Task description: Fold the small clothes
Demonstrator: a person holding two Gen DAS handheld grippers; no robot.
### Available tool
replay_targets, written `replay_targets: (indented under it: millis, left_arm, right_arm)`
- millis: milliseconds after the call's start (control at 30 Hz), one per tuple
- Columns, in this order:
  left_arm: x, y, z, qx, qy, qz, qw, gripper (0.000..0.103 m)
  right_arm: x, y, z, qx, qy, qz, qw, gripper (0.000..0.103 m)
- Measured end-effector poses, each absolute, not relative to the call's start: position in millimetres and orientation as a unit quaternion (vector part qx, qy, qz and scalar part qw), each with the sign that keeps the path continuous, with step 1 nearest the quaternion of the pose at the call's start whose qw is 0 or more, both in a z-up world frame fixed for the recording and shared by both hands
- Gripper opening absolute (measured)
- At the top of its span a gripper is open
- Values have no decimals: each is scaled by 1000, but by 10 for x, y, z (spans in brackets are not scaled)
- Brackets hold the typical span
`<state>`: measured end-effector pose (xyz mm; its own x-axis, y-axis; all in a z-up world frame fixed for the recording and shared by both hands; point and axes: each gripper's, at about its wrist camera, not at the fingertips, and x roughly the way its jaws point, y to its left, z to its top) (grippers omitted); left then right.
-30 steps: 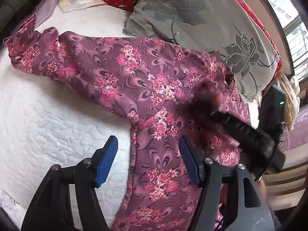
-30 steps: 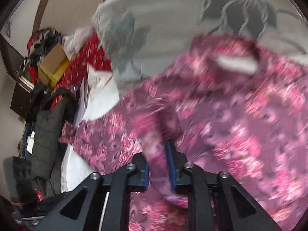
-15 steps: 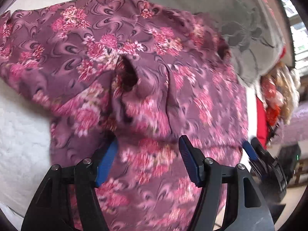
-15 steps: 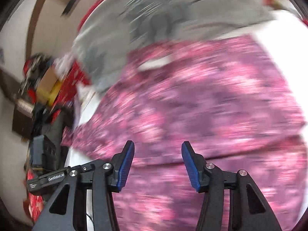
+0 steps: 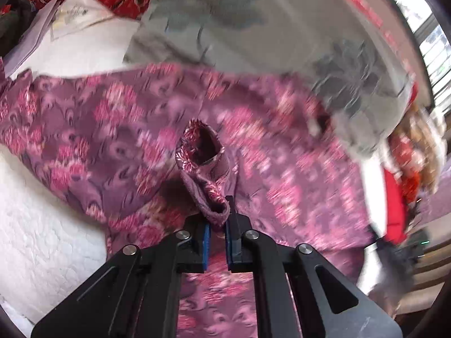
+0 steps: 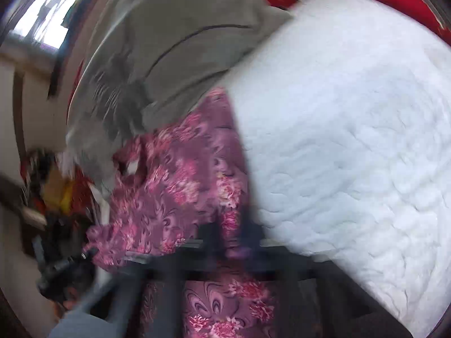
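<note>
A purple garment with pink flowers (image 5: 112, 129) lies spread on a white quilted bed. My left gripper (image 5: 217, 225) is shut on a raised fold of it, a sleeve cuff (image 5: 203, 152) that stands up in front of the fingers. In the right wrist view the same garment (image 6: 180, 186) runs from the bottom centre up to the pillow. My right gripper (image 6: 231, 239) is blurred by motion; its fingers stand close together over the garment's right edge, and whether they grip the cloth is unclear.
A grey pillow with a flower print (image 5: 267, 42) lies against the garment's far edge and also shows in the right wrist view (image 6: 169, 45). White quilt (image 6: 352, 140) fills the right. Papers (image 5: 70, 17) and red fabric lie at the far left.
My left gripper has closed on a fold of the garment and lifted it. My right gripper was open half a second ago; it has swung to the garment's right edge and its fingers have come together.
</note>
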<state>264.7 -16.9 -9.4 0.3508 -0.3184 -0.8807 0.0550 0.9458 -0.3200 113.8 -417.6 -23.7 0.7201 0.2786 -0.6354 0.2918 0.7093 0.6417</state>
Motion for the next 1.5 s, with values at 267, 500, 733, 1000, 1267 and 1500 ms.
replay_targets:
  millis: [267, 500, 733, 1000, 1267, 1500]
  left_arm:
    - [2458, 134, -90, -160, 562, -119, 802, 11]
    - [2597, -185, -74, -126, 547, -113, 820, 46]
    - [2618, -72, -280, -126, 572, -109, 803, 48]
    - [2695, 1098, 187, -159, 532, -52, 830, 50]
    - [2832, 2662, 465, -116, 483, 77, 865, 53]
    - [3115, 2701, 389, -6, 488, 43, 872, 65]
  right_arm:
    - [1084, -4168, -275, 342, 393, -53, 852, 15]
    - [1266, -3731, -120, 286, 395, 4, 873, 45]
    - [1404, -3274, -30, 266, 392, 5, 881, 44]
    - [2065, -1962, 22, 215, 416, 115, 876, 44]
    - [2021, -1247, -242, 128, 368, 131, 912, 49]
    - [2018, -1203, -233, 118, 364, 139, 913, 59]
